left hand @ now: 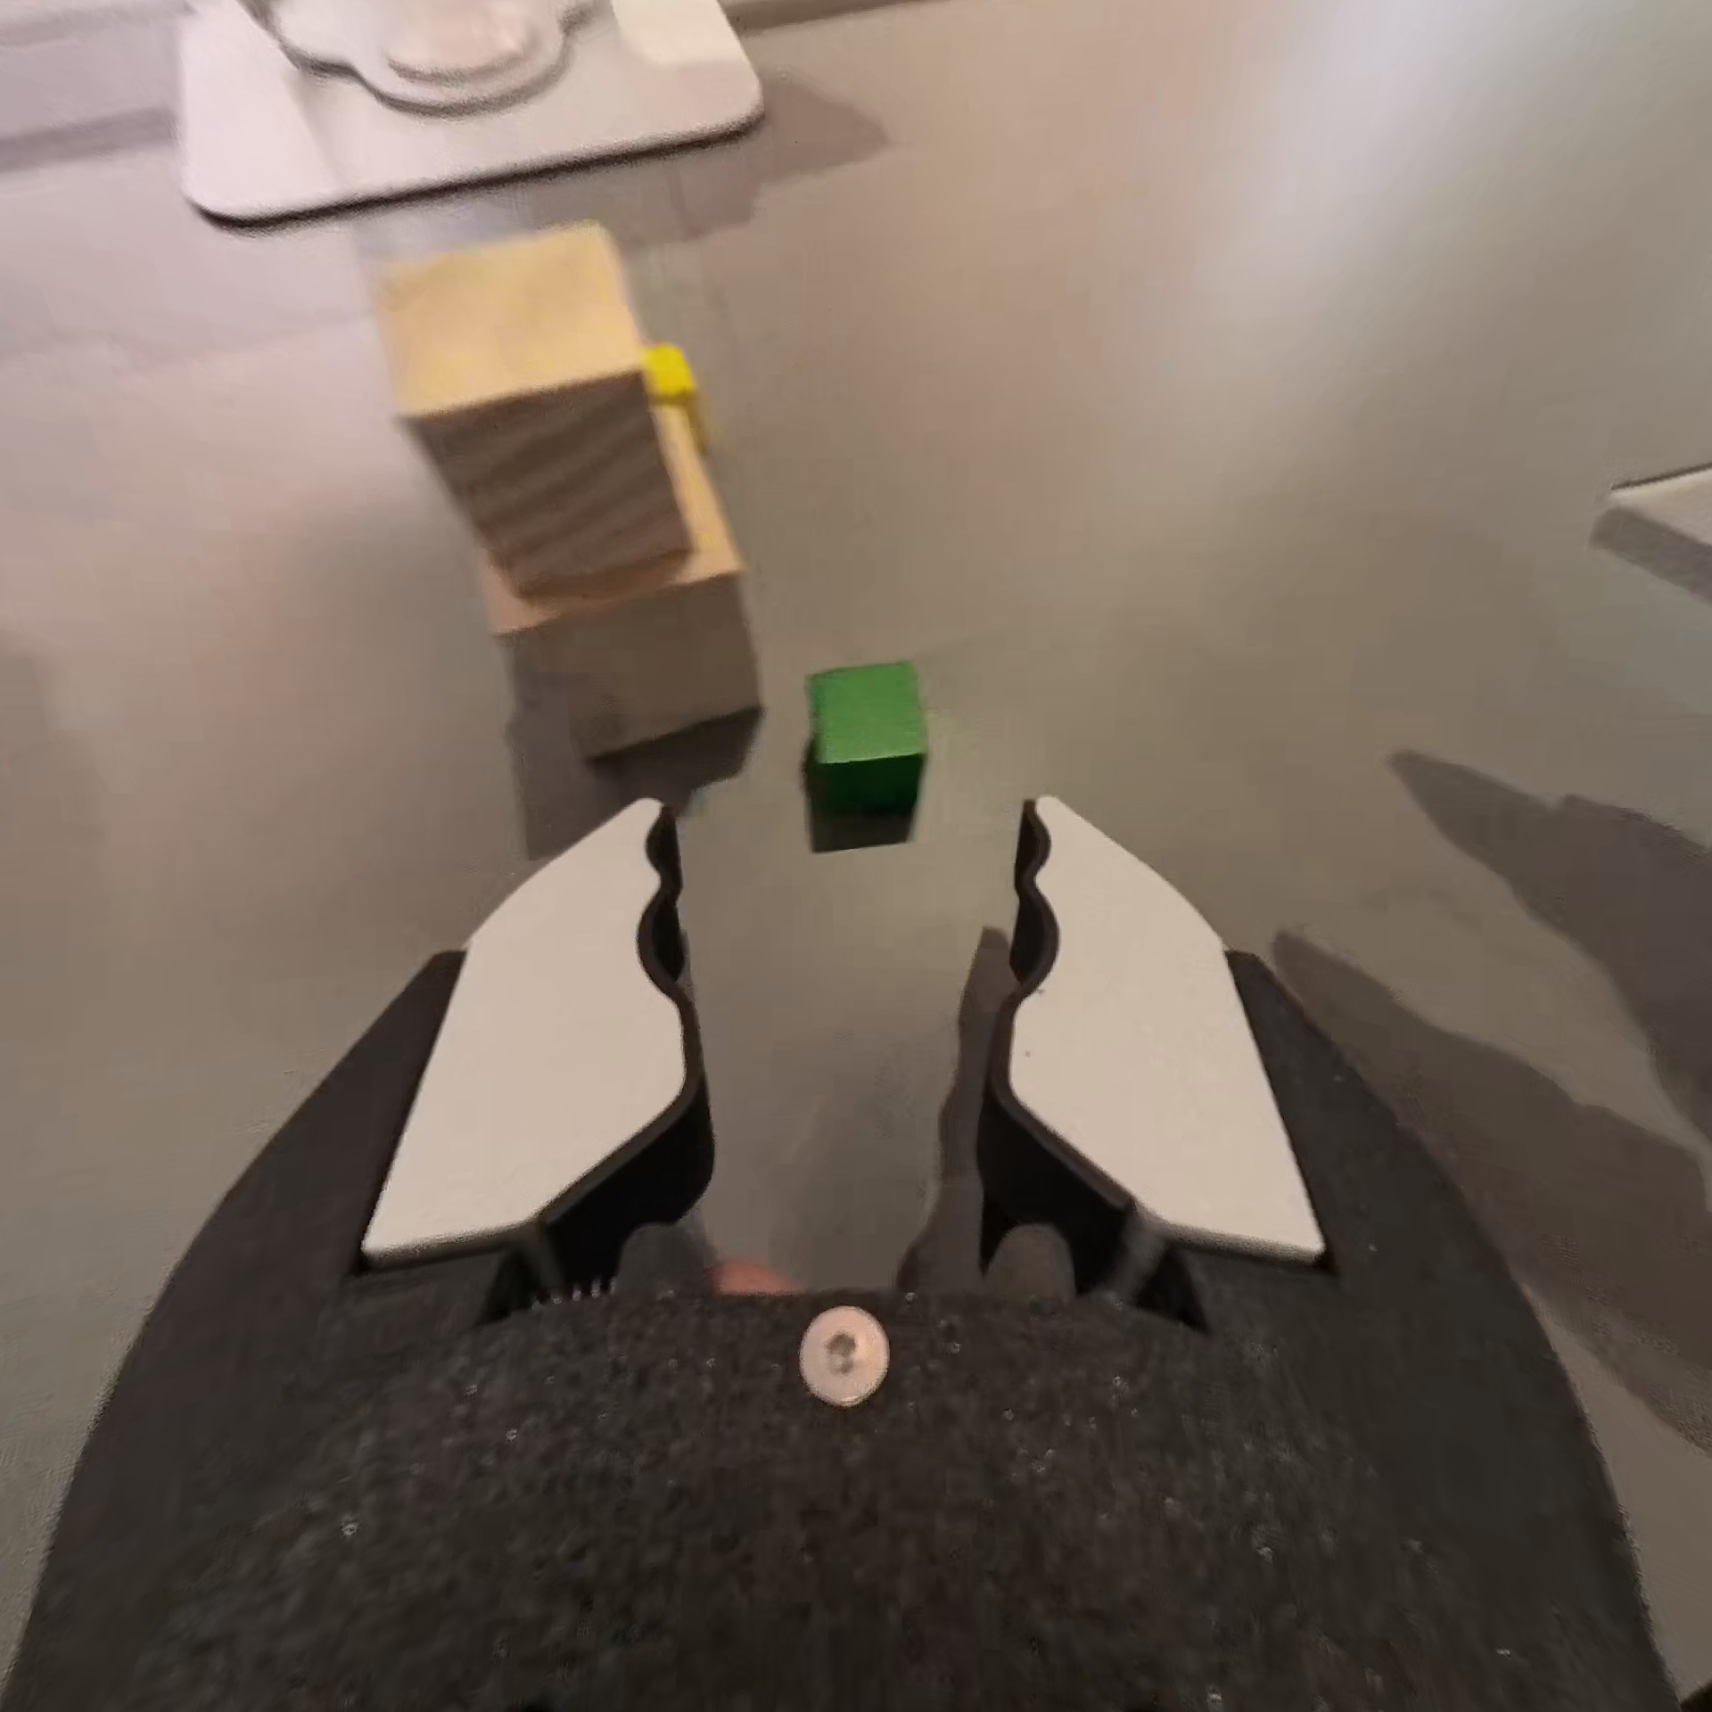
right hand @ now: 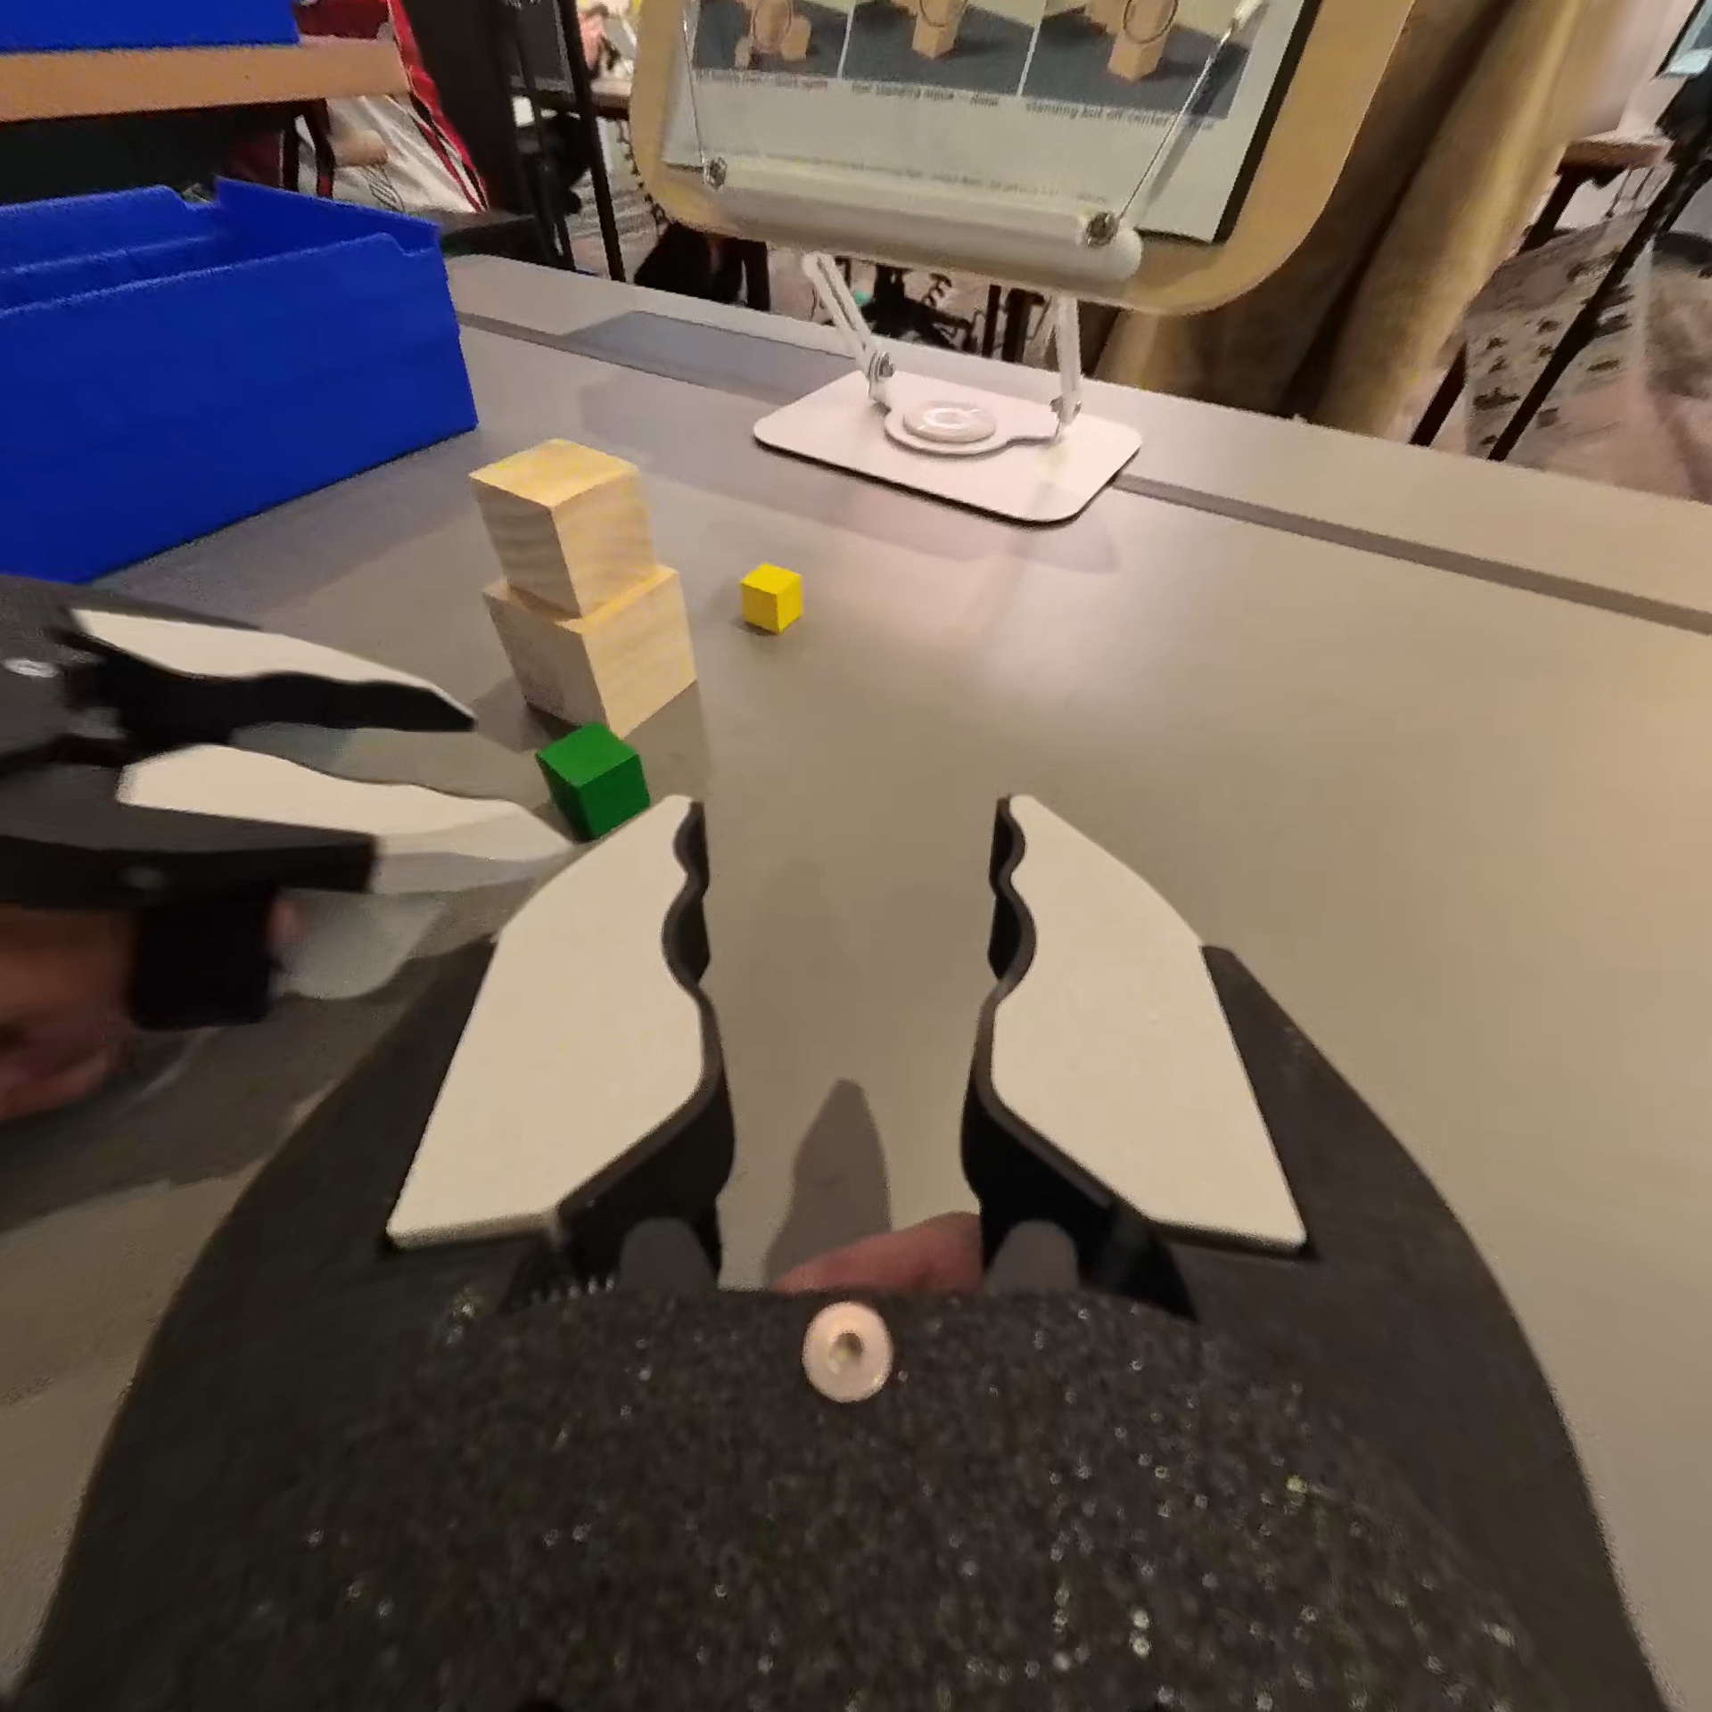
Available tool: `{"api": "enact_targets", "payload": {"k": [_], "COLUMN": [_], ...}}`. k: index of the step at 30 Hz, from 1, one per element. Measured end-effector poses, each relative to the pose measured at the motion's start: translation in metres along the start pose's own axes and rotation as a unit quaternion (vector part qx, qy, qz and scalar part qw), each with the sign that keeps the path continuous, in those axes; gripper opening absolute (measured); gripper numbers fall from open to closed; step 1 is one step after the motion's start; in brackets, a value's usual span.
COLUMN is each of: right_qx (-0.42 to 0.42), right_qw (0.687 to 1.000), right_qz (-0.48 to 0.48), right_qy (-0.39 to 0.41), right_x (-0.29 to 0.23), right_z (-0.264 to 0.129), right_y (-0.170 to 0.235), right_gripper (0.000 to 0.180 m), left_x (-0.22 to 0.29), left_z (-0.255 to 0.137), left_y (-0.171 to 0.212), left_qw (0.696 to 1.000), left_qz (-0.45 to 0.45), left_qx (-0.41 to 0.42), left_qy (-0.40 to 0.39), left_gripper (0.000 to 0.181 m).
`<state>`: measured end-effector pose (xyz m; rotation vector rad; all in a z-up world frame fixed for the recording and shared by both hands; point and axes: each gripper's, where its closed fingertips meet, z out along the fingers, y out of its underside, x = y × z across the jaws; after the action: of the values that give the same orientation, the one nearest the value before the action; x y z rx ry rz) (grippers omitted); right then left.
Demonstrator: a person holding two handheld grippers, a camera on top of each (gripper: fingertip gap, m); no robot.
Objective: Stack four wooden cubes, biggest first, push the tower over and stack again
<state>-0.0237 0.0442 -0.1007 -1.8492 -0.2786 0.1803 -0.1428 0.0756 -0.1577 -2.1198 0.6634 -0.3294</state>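
While both tongs, left [left hand: 848, 815] and right [right hand: 848, 811], gape empty, the green cube [left hand: 866, 732] sits near the two-cube stack [right hand: 584, 584]; the yellow cube [right hand: 771, 597] sits farther right.

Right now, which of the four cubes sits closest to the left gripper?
The green cube, just ahead of the open left gripper. The two stacked plain wooden cubes and the yellow cube lie farther off.

A blue plastic bin [right hand: 213, 371] sits at the far left of the grey table [right hand: 1251, 741]. Toward the far edge stands a white tablet stand [right hand: 945, 445], its flat base on the tabletop, holding a wood-framed display board [right hand: 973, 120] upright.
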Motion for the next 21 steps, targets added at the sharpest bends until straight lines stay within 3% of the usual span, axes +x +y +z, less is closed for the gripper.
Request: {"api": "enact_targets", "payload": {"k": [6,12,18,21], "right_qx": [0.007,0.013,0.013,0.011], "right_qw": [1.0,0.999,0.999,0.999], "right_qz": [-0.001,-0.006,0.004,0.009], "right_qy": [-0.027,-0.035,-0.037,-0.037], "right_x": [-0.009,-0.012,-0.007,-0.003], "right_z": [-0.004,-0.005,-0.005,-0.006], "right_y": [-0.006,-0.011,-0.011,-0.01], "right_gripper": [0.057,0.056,0.054,0.054], "left_x": [0.024,0.012,0.007,0.011], "left_z": [0.03,0.04,0.042,0.019], "left_y": [-0.001,-0.002,-0.005,-0.016], "left_qw": [0.998,0.997,0.997,1.0], "left_qz": [-0.026,-0.024,-0.035,-0.006], "left_qx": [-0.051,-0.065,-0.061,-0.024], "left_qy": [-0.003,-0.034,-0.03,-0.008], "left_gripper": [0.064,0.028,0.028,0.028]}}
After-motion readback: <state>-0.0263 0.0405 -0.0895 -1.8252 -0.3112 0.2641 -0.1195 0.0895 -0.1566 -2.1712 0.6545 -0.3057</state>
